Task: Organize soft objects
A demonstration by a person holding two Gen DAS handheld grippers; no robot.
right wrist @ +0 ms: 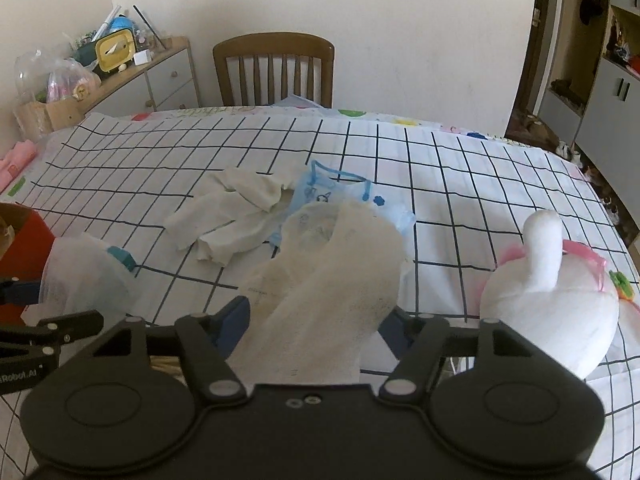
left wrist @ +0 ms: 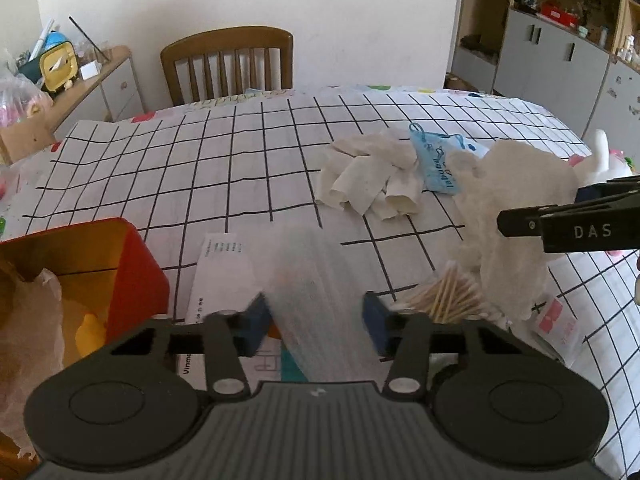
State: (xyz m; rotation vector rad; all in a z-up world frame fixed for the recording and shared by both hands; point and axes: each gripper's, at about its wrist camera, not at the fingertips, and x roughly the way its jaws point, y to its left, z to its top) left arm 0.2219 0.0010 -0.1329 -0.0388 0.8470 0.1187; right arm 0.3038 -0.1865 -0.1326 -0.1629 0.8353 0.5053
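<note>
White mesh cloth (left wrist: pixel 316 280) sits between the pads of my left gripper (left wrist: pixel 318 320) above the counter (left wrist: pixel 200 168) by the red box (left wrist: pixel 132 264), my right gripper (right wrist: pixel 316 324) closes on a towel (right wrist: pixel 332 276); I should squeeze firmly before lifting.

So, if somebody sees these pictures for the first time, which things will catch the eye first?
Probably the two soft pieces caught between the gripper fingers: a translucent white mesh in the left gripper, and a thick cream cloth in the right gripper. Next come the orange-red box at the table's left edge and the white plush toy on the right.
</note>
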